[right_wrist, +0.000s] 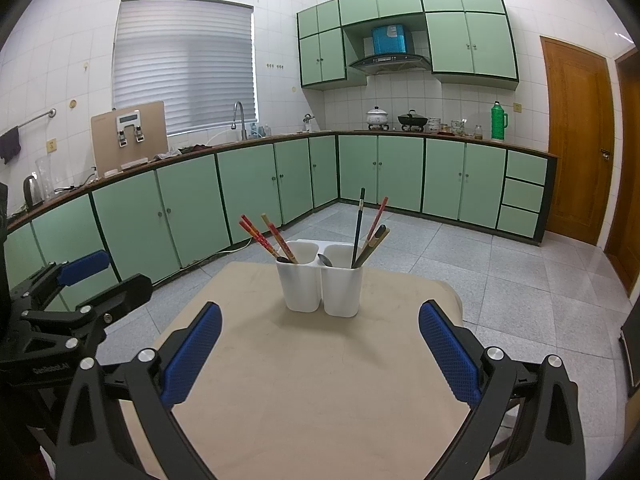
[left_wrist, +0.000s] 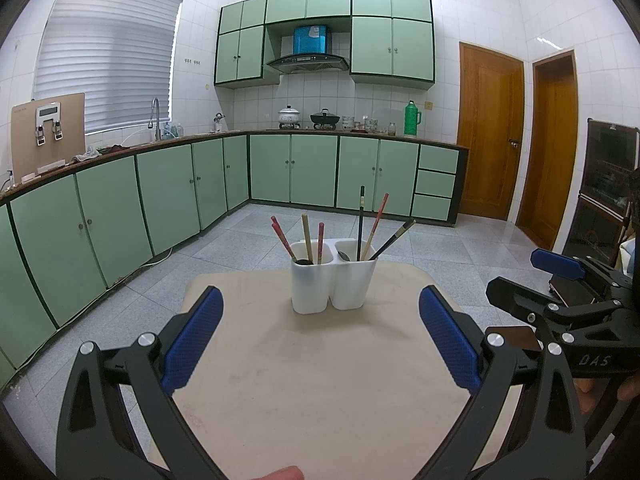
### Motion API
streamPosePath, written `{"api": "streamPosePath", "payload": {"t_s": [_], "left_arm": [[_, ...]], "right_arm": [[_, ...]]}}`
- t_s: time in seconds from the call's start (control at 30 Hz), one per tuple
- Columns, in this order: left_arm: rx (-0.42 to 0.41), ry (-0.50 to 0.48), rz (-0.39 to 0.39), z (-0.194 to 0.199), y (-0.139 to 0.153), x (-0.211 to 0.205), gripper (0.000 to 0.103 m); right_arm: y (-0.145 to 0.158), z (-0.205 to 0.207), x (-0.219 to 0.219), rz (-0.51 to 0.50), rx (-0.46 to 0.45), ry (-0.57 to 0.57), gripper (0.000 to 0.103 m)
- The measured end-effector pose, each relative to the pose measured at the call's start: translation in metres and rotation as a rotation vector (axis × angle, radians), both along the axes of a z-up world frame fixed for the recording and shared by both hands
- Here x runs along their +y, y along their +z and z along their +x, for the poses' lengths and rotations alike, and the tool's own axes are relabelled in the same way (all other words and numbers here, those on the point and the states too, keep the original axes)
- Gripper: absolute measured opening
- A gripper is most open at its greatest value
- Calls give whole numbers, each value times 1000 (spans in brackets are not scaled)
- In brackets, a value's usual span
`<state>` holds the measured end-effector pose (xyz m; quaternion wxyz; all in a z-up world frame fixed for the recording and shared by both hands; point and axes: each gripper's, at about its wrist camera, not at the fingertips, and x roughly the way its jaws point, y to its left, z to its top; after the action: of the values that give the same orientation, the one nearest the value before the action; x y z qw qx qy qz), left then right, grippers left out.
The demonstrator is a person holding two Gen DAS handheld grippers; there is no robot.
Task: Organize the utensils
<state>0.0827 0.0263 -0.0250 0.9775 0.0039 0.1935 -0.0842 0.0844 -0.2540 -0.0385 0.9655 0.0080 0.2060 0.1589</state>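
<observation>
On a beige table (left_wrist: 320, 380), white plastic twin-cup holder (left_wrist: 334, 280) bristling with chopsticks (left_wrist: 376, 226), left gripper (left_wrist: 320, 334) and right gripper (right_wrist: 320, 344) spread wide, empty.

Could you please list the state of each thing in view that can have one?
Left gripper: open, empty.
Right gripper: open, empty.
Holder: upright on table.
Chopsticks: standing in both compartments, leaning.
Spoons: one in each compartment.
Cabinet doors: closed.

Lower ends of red, tan and black chopsticks (left_wrist: 320, 242) hidden inside white two-compartment plastic holder (left_wrist: 334, 280), metal spoon bowls (right_wrist: 325, 260) barely visible at rim, fingertip (left_wrist: 280, 473) cropped at 6 o'clock, counter jars (right_wrist: 464, 128) too small to identify.
</observation>
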Motion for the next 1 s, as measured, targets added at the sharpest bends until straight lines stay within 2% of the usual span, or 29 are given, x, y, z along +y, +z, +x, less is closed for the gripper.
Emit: {"api": "streamPosePath", "payload": {"t_s": [0.73,1.0], "left_arm": [[0,-1,2,-1,0,1,96],[3,-2,-1,-2,1,2,96]], "right_arm": [[1,0,0,0,0,1,97],[-7,1,-2,-5,5,0,97]]}}
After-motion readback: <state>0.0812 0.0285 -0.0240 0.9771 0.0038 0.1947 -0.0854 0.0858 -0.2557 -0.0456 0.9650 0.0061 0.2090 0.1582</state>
